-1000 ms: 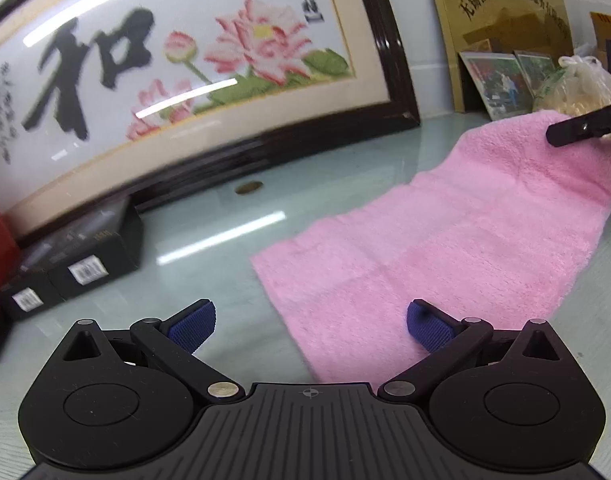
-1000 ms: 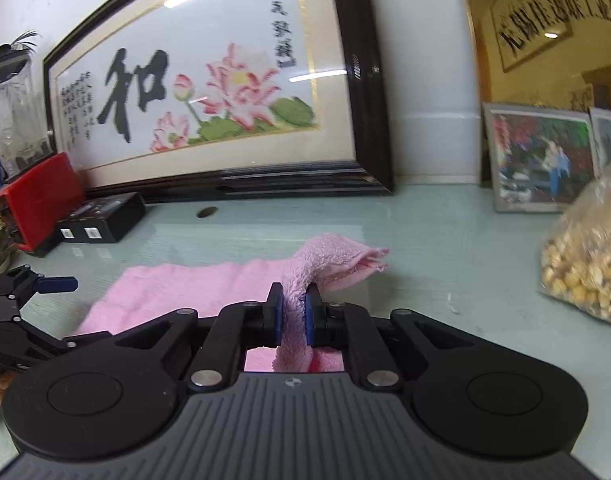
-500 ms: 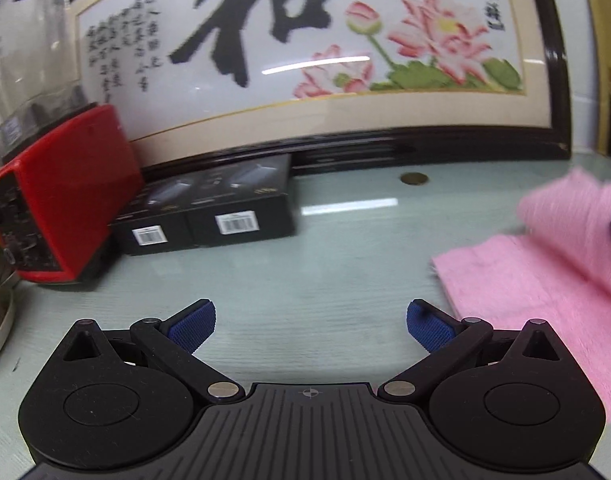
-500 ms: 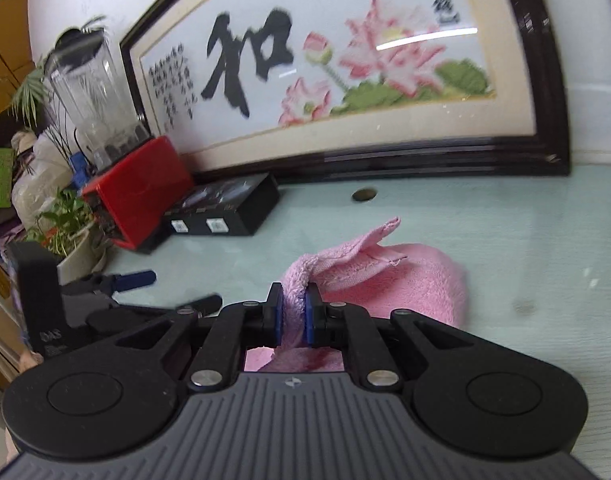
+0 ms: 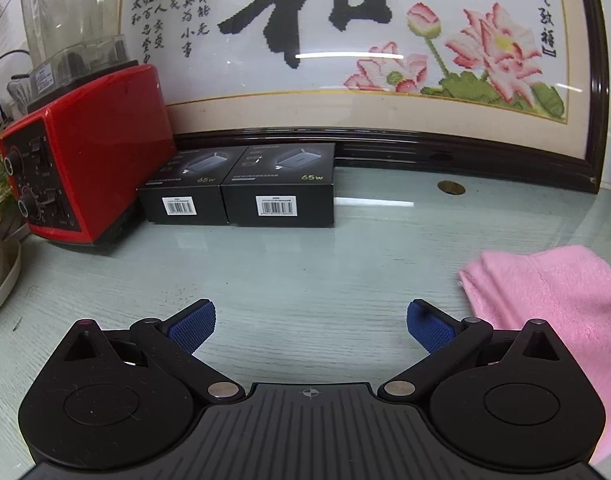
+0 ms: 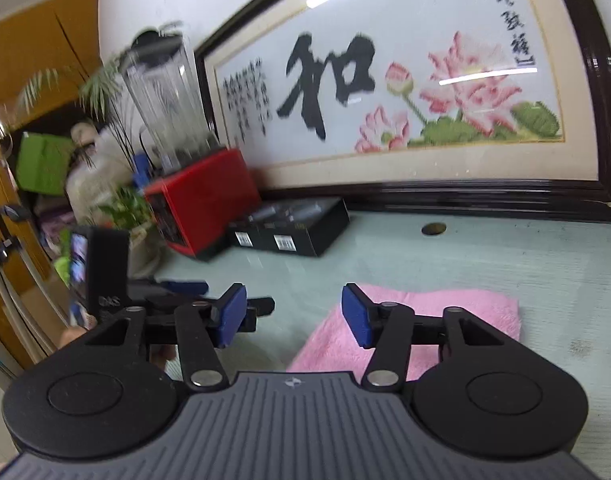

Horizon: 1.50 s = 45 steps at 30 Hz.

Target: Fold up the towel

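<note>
Nearest you, your right gripper (image 6: 293, 316) has just been opening: its blue pads (image 6: 357, 318) stand apart with nothing between them, the cloth let go. Just past them the pink towel (image 6: 445, 312) lies doubled over on the pale green table (image 6: 505, 256), under and to the right of that gripper, its long axis running left to right across your view. Your left gripper (image 5: 310, 326) is spread wide and empty over bare tabletop; from it the towel (image 5: 553, 304) sits off to the right, only its near end showing. So the right hand looks the closer of the 2 for the next pinch, I'd say. Farther back stand 2 black boxes (image 5: 237, 188), a red blender base (image 5: 89, 152), then the framed lotus picture (image 5: 365, 48) against the wall.
</note>
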{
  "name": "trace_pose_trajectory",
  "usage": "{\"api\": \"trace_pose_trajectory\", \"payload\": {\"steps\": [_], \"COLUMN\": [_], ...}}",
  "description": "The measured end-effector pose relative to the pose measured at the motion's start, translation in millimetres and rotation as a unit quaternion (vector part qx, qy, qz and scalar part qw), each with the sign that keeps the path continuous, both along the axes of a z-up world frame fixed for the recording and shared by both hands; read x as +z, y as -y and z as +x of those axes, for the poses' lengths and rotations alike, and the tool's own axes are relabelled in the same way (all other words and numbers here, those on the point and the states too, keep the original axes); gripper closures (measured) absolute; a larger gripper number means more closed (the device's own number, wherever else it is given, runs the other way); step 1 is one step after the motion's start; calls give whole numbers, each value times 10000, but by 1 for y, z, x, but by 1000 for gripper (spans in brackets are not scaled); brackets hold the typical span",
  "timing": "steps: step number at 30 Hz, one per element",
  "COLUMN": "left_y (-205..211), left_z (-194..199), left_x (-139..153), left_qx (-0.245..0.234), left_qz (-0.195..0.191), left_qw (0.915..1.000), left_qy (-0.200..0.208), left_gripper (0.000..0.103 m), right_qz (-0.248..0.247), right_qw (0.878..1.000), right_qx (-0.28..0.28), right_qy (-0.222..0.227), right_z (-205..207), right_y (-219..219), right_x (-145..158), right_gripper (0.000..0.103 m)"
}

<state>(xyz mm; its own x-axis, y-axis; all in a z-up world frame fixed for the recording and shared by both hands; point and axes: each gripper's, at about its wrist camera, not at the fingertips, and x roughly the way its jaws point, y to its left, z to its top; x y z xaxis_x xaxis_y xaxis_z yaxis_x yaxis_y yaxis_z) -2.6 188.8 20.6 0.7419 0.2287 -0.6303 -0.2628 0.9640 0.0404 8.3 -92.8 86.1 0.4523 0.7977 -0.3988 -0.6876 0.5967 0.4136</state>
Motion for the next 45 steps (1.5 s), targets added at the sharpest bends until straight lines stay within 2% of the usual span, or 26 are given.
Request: {"api": "trace_pose_trajectory", "payload": {"steps": [2,6,9,11,15,18,20,23,26,28,29,33,37,38,41,43,45], "left_y": [-4,-9,-5,1,13,16,13,5,3,3,3,4,1,0,-5,-8,-7], "left_z": [0,-1,-3,-5,-9,-9,-10,-9,-10,-9,-9,-10,-12,-12,-12,-12,-11], "left_x": [0,0,1,2,3,4,6,7,9,9,9,9,10,11,11,11,11], "left_qx": [51,-3,-228,-411,-751,-713,-607,-505,-486,-495,-505,-538,-479,-449,-328,-299,-323], "left_qz": [-117,-405,-488,-460,-349,-253,-316,-495,-553,-541,-528,-517,-579,-603,-722,-789,-793], "left_qw": [9999,9992,9985,9980,9963,9967,9971,9968,9965,9965,9966,9964,9961,9961,9956,9952,9951], "left_qy": [-12,2,46,104,236,305,344,381,396,388,381,391,453,465,504,502,491], "left_gripper": [0,0,0,0,0,0,0,0,0,0,0,0,0,0,0,0,0], "right_qz": [-292,-793,-1476,-1772,-1734,-1343,-1629,-2373,-2847,-3025,-3111,-3067,-2847,-2645,-2201,-2078,-2152], "right_qw": [9994,9967,9876,9802,9759,9800,9710,9451,9252,9173,9133,9162,9259,9335,9454,9481,9516], "right_qx": [-125,30,165,702,1192,1212,1069,939,977,918,887,812,652,382,153,261,595], "right_qy": [117,195,513,544,586,833,1382,2042,2310,2421,2476,2447,2397,2389,2399,2392,2114], "right_z": [-3,-6,-18,-27,-40,-45,-58,-76,-86,-90,-91,-87,-85,-82,-82,-84,-82], "right_y": [7,2,-19,-32,-38,-22,-21,-31,-45,-53,-57,-66,-65,-62,-54,-53,-61], "right_x": [-4,-15,-27,-36,-43,-30,-28,-38,-50,-54,-56,-58,-57,-52,-44,-45,-55], "right_gripper": [41,39,35,33,31,29,26,27,39,59,62,67,88,90,90,90,90]}}
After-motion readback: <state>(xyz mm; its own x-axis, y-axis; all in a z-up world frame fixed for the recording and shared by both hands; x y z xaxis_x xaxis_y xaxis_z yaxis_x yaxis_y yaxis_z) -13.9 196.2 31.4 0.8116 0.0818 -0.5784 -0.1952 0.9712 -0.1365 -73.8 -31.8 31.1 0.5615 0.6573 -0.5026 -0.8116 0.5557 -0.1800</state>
